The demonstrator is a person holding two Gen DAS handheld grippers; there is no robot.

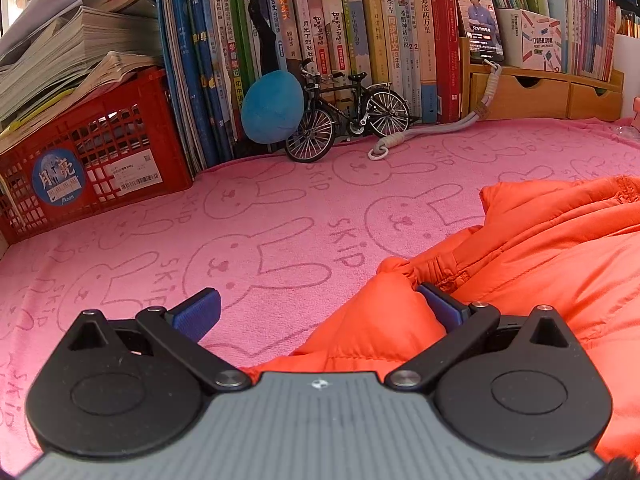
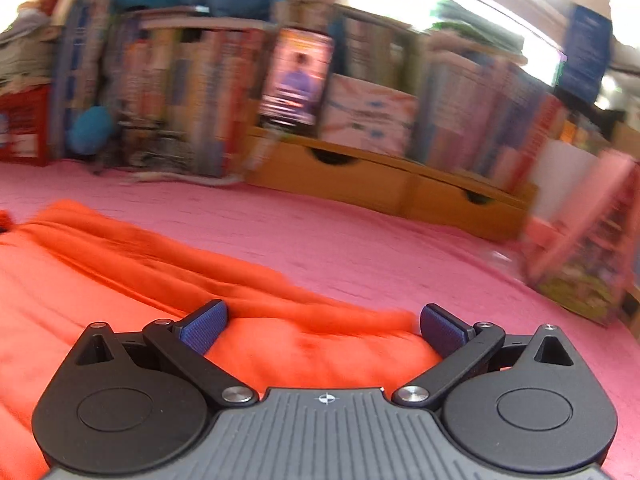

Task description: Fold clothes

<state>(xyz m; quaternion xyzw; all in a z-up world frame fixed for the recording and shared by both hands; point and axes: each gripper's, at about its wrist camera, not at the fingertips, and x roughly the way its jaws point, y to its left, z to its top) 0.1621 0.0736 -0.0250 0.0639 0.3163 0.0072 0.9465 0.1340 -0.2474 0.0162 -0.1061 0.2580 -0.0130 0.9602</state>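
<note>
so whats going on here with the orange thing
A person is folding a puffy orange quilted jacket that lies on a pink bunny-print blanket in front of a row of books. The left gripper is open over the jacket's near edge, one pad against a puffed fold. The right gripper is also open, above the jacket's other edge. Neither grips the fabric yet.

Puffy sheened orange jacket [image 1: 540, 264], fuzzy pink towel [image 1: 240, 220] — matt, red plastic crate [image 1: 100, 152]
</note>
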